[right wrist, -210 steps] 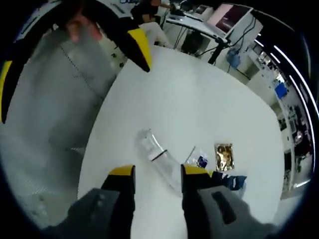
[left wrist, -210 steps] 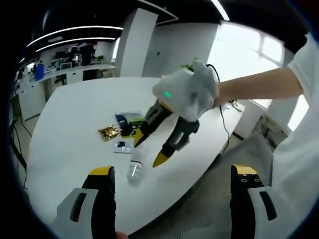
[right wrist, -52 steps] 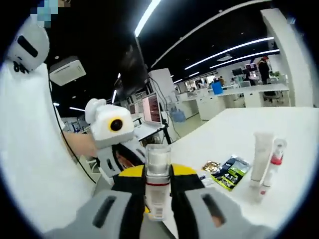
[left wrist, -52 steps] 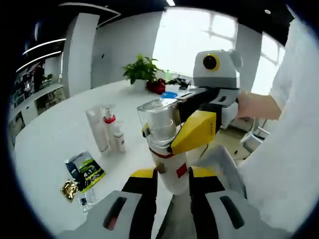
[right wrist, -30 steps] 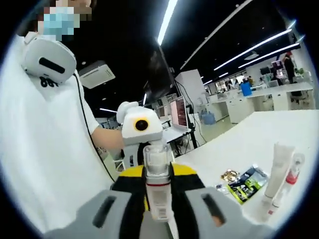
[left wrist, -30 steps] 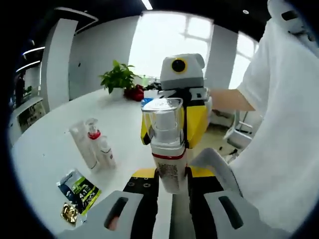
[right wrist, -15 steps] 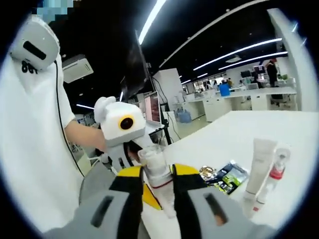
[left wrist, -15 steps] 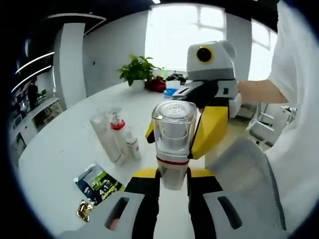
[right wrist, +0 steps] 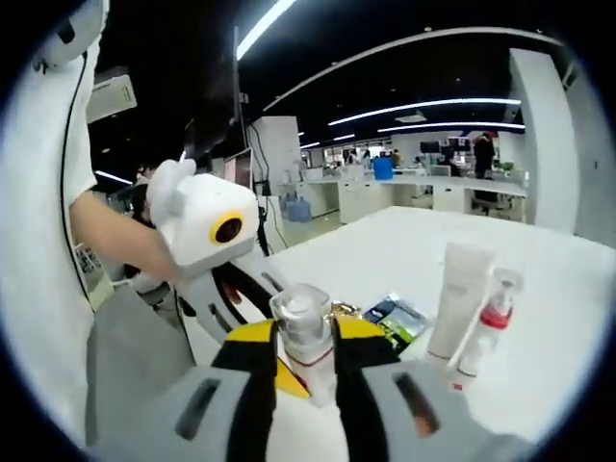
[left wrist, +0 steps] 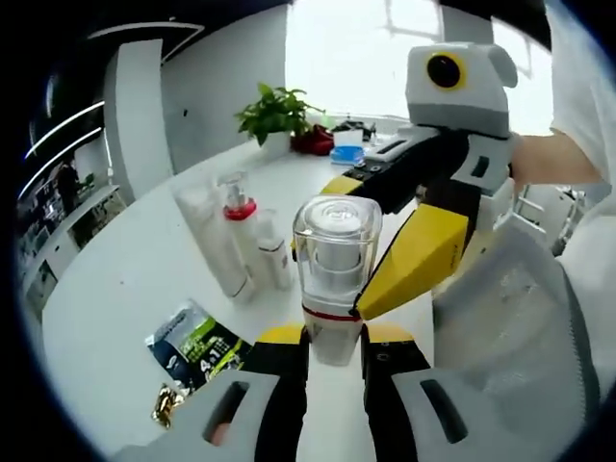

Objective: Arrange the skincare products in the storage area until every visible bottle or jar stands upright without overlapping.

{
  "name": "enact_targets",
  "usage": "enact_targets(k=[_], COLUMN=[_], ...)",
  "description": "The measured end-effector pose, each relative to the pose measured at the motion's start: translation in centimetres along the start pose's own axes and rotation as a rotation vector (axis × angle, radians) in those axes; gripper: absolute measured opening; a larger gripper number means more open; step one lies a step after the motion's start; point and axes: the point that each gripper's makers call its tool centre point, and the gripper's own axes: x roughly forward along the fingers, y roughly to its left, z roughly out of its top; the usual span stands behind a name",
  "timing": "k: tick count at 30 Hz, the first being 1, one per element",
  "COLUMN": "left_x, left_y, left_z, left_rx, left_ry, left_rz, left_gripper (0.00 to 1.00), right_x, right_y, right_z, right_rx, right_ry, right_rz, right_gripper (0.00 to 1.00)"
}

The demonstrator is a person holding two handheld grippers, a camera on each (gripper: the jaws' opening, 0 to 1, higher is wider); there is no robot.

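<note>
The clear-capped pump bottle [left wrist: 335, 279] stood between the jaws of the left gripper [left wrist: 335, 345], which were clenched on its lower body just under the red band. The right gripper [left wrist: 404, 245] came in from the right of the left gripper view, its yellow-tipped jaws lying against the same bottle at the level of the cap and band. In the right gripper view the same bottle [right wrist: 306, 345] leaned slightly to the left between the jaws of the right gripper [right wrist: 306, 358], which were pressed against its sides, so both tongs grasped it at once. The left gripper [right wrist: 231, 279] rose behind the bottle there, held by a person's bare arm.

The bottle was held above the near edge of the white table [left wrist: 115, 279]. Beyond the bottle on the table stood a white tube [left wrist: 214, 241] upright on its cap, a red-collared pump bottle [left wrist: 243, 231] touching it, and a small white bottle [left wrist: 274, 252] just beside that. In the right gripper view the tube [right wrist: 456, 298] and the red-collared pump bottle [right wrist: 486, 322] stood to the right of the held bottle. A green and black sachet [left wrist: 197, 348] and a gold foil packet [left wrist: 166, 404] lay flat on the table to the left of the held bottle. A potted plant [left wrist: 274, 111] sat at the far end of the table.
</note>
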Motion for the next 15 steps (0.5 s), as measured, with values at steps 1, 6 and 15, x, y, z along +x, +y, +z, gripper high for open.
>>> enact_targets(k=[1, 6, 15], left_x=[0.2, 1.5, 3.3], left_y=[0.0, 0.4, 1.0], left_z=[-0.2, -1.3, -2.9], left_rx=[0.005, 0.006, -0.009], left_ry=[0.004, 0.021, 0.023], left_rz=[-0.001, 0.006, 0.008], left_gripper=[0.17, 0.17, 0.17], right_x=[0.1, 0.4, 1.2], right_y=[-0.2, -1.1, -2.3], right_z=[-0.3, -1.9, -4.2], right_rx=[0.009, 0.032, 0.077], right_ry=[0.004, 0.022, 0.041], right_rz=[-0.007, -0.042, -0.089], right_gripper=[0.22, 0.22, 0.22])
